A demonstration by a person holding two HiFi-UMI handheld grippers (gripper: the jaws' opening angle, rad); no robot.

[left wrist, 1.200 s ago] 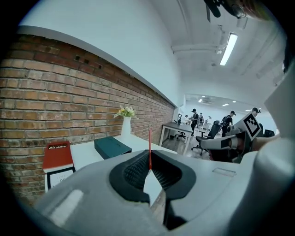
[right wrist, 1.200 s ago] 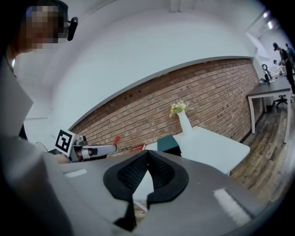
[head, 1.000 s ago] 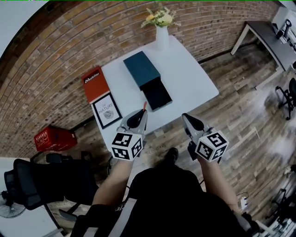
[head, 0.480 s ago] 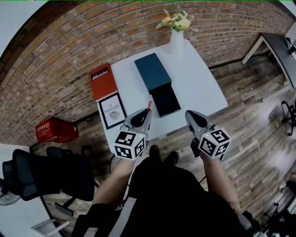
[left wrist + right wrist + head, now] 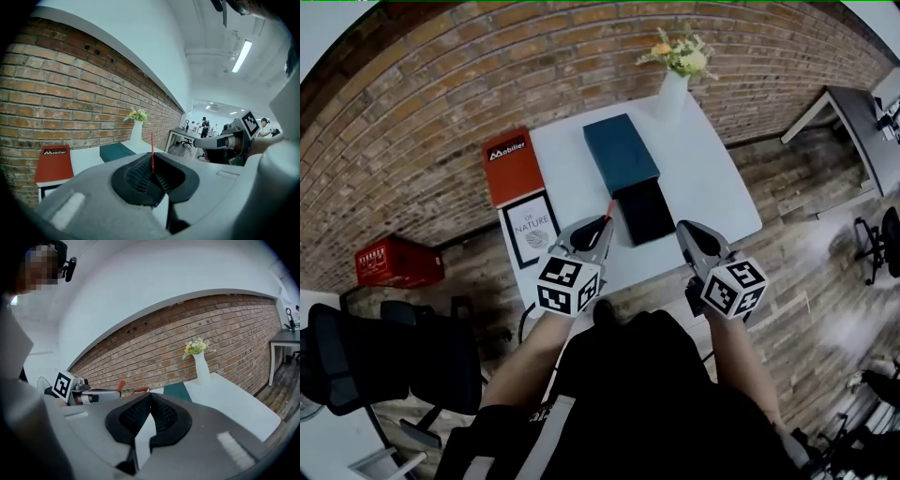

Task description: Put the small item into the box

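The task was only partly done: the small item, a thin red stick-like piece (image 5: 608,210), had been picked up but had not reached the box. The left gripper (image 5: 601,225) had its jaws closed tight on the lower end of that red piece, which stood up straight out of the ribbed black pads in the left gripper view. From the head view its tip reached over the near edge of the white square table (image 5: 703,178), just beside the near left corner of the box but not over it. The box looked like two parts lying end to end and touching: a teal rectangular body (image 5: 622,153) farther off and a dark, shallow tray (image 5: 645,212) nearer the person. Whether the tray was a drawer slid out or a separate half could not be told. The tray seemed open and empty, though its dark inside showed little. The right gripper (image 5: 683,229) hung near the table's near edge on the other side of the tray, its jaws brought together at the tips with nothing between them. What was left, by my judgement, was a short carry of the red piece over the tray, a release into it, and perhaps closing the box afterwards, for which the free right gripper seemed well placed.
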